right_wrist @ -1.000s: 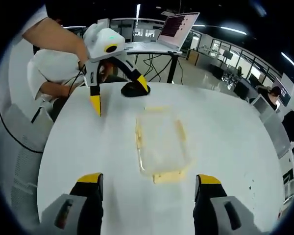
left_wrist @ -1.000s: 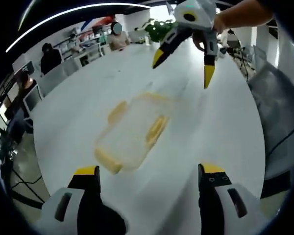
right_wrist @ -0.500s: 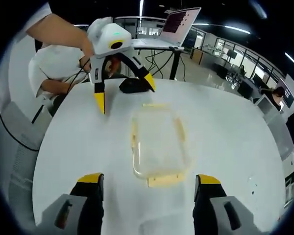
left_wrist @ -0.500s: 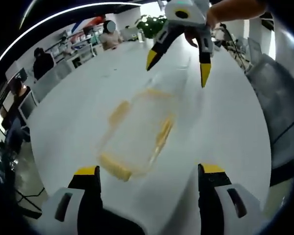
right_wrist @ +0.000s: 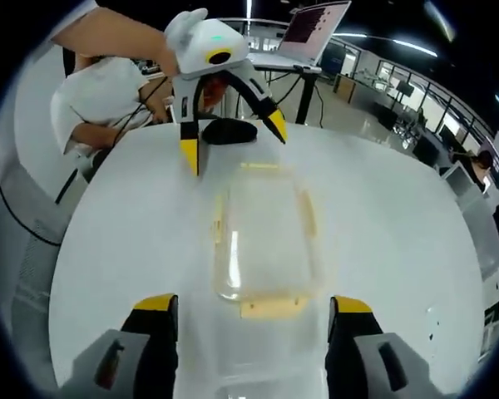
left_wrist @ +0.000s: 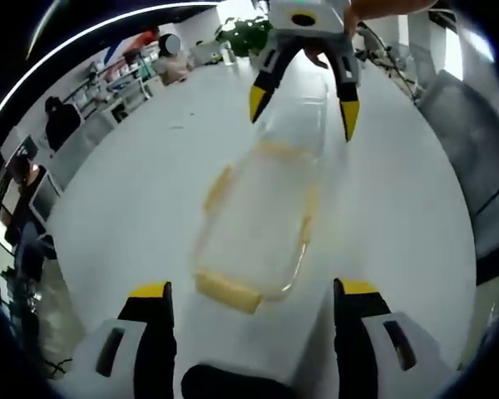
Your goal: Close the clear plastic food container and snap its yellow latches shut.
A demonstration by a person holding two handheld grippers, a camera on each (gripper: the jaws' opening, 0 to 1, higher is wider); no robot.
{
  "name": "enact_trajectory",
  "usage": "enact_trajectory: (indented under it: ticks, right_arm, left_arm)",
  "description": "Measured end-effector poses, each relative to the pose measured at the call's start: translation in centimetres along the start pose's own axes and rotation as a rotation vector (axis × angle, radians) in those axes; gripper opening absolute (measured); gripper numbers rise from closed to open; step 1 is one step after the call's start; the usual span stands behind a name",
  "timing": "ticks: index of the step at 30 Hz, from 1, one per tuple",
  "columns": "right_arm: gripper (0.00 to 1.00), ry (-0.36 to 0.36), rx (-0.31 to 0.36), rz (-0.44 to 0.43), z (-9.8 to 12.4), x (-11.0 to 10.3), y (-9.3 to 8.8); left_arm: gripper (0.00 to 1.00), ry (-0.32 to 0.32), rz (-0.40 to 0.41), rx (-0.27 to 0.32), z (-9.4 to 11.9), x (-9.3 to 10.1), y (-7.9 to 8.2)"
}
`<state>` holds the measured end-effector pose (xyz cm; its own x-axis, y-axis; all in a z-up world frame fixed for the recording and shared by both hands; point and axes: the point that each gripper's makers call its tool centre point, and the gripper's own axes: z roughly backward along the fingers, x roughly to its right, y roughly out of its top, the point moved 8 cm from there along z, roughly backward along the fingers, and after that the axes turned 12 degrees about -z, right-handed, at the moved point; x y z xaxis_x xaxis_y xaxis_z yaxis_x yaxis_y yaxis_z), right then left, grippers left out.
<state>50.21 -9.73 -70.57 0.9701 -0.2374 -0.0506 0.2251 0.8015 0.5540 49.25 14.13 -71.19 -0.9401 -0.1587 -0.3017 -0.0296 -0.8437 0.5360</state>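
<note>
Bench: round white bench (right_wrist: 108,249), carrying clear plastic food container with yellow latches (right_wrist: 262,241).
Room: open office, laptop (right_wrist: 316,25) behind.
Tools: left tool (left_wrist: 249,299) and right tool (right_wrist: 248,309) both spread apart, empty.

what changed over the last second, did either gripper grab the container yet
No grab yet. Both grippers closed in from opposite ends of the clear food container: the left gripper now hangs over its far end in the right gripper view, and the right gripper over the opposite end in the left gripper view. Both remain open. The container itself stayed put on the white table, its yellow latches untouched.
</note>
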Motion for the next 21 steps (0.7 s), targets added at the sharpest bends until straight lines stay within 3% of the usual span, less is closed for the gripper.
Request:
enact_trajectory:
  ticks: [3, 6, 11, 21]
  right_arm:
    - [0.73, 0.005, -0.011, 0.002, -0.2, 0.1, -0.1]
    - [0.72, 0.008, -0.027, 0.006, -0.5, 0.3, -0.3]
    - [0.68, 0.005, -0.033, 0.029, -0.8, 0.5, 0.2]
    - [0.68, 0.004, -0.07, 0.011, -1.5, 1.3, -0.2]
  left_arm:
    - [0.75, -0.014, -0.066, -0.019, -0.1, -0.3, -0.1]
    - [0.74, -0.007, -0.059, -0.024, -0.3, -0.8, -0.3]
    - [0.72, -0.066, -0.069, -0.025, -0.6, -0.8, -0.5]
    - [0.72, -0.112, -0.1, -0.055, -1.2, -1.5, -1.3]
